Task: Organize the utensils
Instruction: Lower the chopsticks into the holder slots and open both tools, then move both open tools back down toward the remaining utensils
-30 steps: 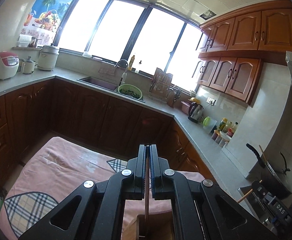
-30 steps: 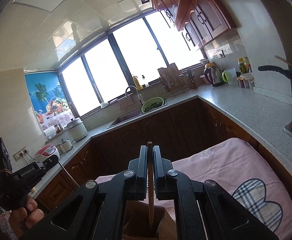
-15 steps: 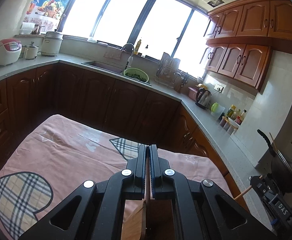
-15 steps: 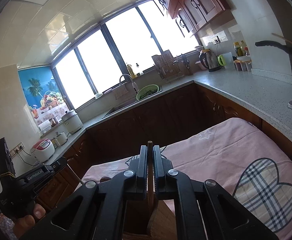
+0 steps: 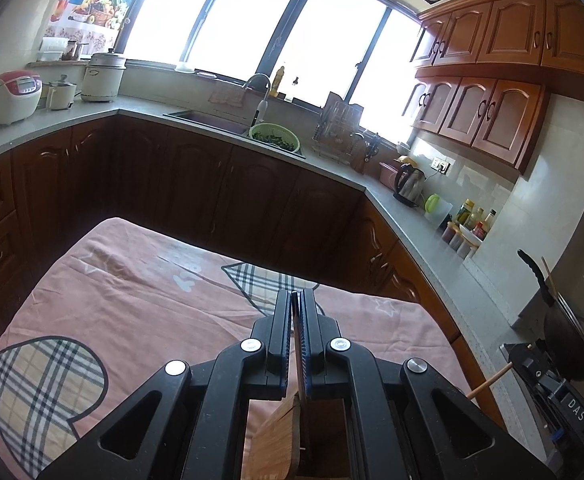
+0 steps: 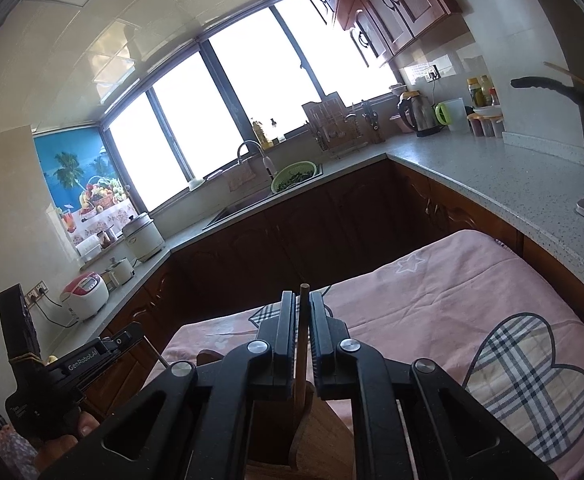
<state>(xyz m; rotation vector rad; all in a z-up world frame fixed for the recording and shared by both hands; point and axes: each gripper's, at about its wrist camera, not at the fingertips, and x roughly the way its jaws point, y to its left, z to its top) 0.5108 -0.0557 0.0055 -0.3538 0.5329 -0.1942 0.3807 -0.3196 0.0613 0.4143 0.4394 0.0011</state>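
The table under a pink cloth (image 5: 139,304) with plaid hearts fills the lower half of both wrist views, and at its near edge, directly below both grippers, stands a wooden utensil holder (image 6: 328,432) of which only the rim and a dark inside show. The left gripper (image 5: 296,300) has its jaws almost together on a thin flat wooden utensil (image 5: 300,364) — a narrow strip of it shows between the pads, and it runs down and widens into a broad bamboo blade (image 5: 275,440) that already lies in the mouth of the holder. The right gripper (image 6: 302,308) has a round wooden stick (image 6: 302,344), probably a chopstick or a spoon handle, between its fingers; its jaws are opening now, and a small gap shows on each side of the stick, so the pads seem not to press it any more. The long axis of both utensils is close to upright, pointing from the fingers straight down into the holder, and this is the relation that matters: in my judgement each piece needs only to be let go and to slide down along its own length. Both hands are equally near the holder, the right one seems a little ahead in releasing. Hidden things are many — the bottom of the holder, the lower ends of both utensils and any compartments inside are cut off by the gripper bodies. The left gripper's body (image 6: 71,368) appears in the right view at the lower left, but its fingers are not seen there.
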